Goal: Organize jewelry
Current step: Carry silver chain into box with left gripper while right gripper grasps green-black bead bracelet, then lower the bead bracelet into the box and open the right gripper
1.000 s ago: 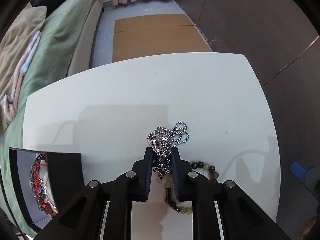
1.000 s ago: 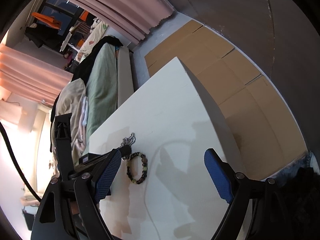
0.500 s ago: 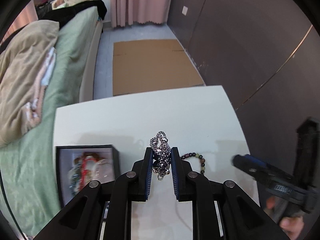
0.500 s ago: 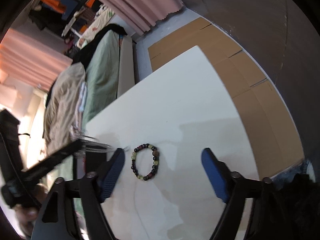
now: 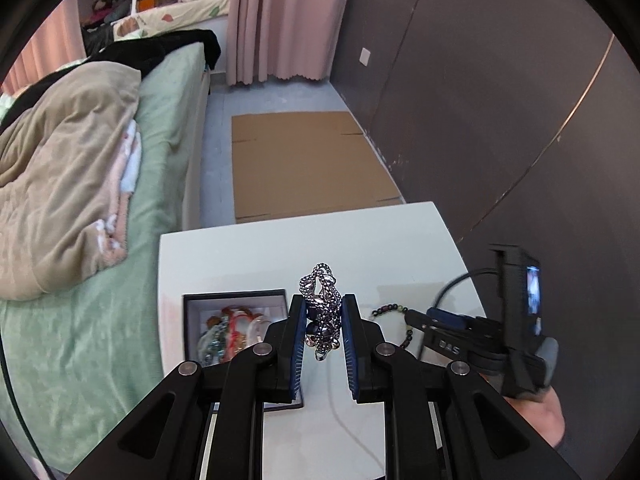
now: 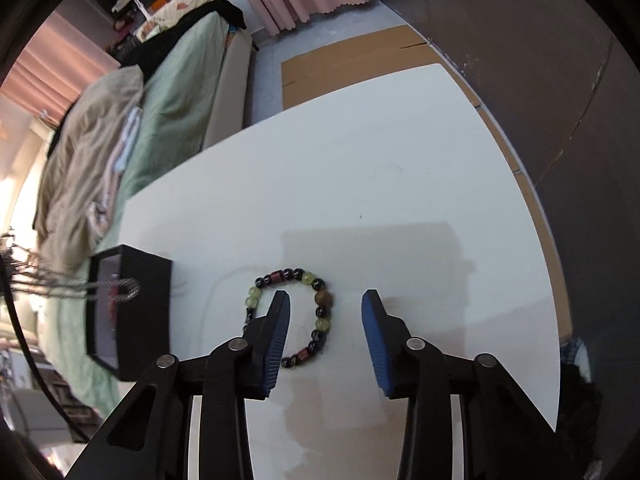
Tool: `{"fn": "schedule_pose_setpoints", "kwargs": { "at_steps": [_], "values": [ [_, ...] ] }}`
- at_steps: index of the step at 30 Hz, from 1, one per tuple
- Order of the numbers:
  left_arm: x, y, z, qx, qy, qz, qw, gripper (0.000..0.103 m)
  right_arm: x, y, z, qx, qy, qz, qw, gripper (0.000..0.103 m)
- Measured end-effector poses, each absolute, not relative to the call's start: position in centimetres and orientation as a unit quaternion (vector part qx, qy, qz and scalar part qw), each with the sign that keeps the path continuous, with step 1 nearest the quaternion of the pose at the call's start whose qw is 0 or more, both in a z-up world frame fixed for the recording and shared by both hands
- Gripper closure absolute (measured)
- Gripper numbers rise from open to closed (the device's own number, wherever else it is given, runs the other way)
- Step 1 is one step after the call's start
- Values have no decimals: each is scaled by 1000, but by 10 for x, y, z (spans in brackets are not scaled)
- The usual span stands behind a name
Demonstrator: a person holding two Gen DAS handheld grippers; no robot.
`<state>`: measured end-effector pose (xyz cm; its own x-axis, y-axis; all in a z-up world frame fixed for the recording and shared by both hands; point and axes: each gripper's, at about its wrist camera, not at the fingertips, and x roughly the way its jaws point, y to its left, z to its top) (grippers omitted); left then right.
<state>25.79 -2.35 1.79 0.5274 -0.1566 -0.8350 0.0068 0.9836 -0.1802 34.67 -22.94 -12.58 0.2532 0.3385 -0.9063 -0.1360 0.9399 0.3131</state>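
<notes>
My left gripper [image 5: 321, 300] is shut on a bunched silver chain necklace [image 5: 320, 312] and holds it high above the white table [image 5: 248, 264]. The chain also shows over the box in the right wrist view [image 6: 116, 290]. Below and left sits an open black jewelry box [image 5: 236, 320] with red and blue pieces inside; it shows in the right wrist view [image 6: 132, 312] too. My right gripper [image 6: 325, 300] is open just above a beaded bracelet [image 6: 320, 312] of black, green and red beads lying on the table [image 6: 360, 180]. The bracelet's right side lies between the fingers.
A green bed with a beige blanket [image 5: 72, 184] runs along the table's left side. Flattened cardboard [image 5: 304, 164] lies on the floor beyond the far edge. A dark wall [image 5: 500, 100] stands to the right. A thin cable [image 5: 352, 432] lies on the table.
My left gripper has lifted the chain off the table and risen, bringing the box below it. My right gripper has moved in over the bracelet, still open.
</notes>
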Motion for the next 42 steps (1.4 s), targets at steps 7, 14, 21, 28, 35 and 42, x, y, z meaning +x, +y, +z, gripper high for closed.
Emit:
{"fn": "schedule_pose_setpoints", "kwargs": {
  "at_steps": [7,14,21,28,35,42],
  "values": [
    [246,1,20,-84,478,-42,873,85,347,-209,-127,19,591,121,797,91],
    [244,18,10,-95,479,-46,872,85,333,-208,-98,40,568,143,810,92],
    [252,21,-6,-105,483,-59,867,83,320,-207,-55,107,530,185,820,92],
    [247,37,-12,-111,485,-41,867,36,308,-182,-27,144,500,236,821,92],
    [228,71,-7,-122,476,-16,871,36,299,-142,-18,154,485,281,814,92],
    [208,99,-4,-133,474,5,871,36,296,-108,-16,166,482,320,799,91]
  ]
}}
